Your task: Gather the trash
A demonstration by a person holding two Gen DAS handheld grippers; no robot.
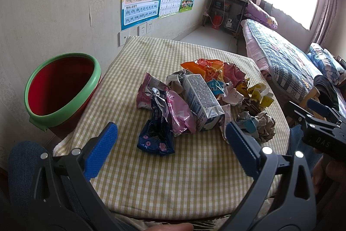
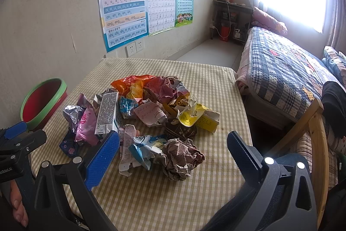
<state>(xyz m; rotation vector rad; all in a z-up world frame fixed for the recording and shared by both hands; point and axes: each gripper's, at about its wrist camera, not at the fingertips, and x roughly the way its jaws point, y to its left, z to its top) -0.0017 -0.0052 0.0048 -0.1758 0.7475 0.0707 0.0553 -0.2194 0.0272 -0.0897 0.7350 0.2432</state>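
Trash, a loose heap of crumpled wrappers, paper balls and cartons, is lying in the middle of a table under a yellow-and-white checked cloth. A white rectangular drink carton is resting near the heap's centre, with a dark blue foil packet at its near left edge and a brown crumpled paper ball at its near right. Just off the table's left edge, a red plastic bin with a green rim is standing. The left gripper is hovering wide open and holding nothing, the blue packet lying between and just beyond its blue-padded fingers. The right gripper is likewise gaping and empty, framing the paper ball
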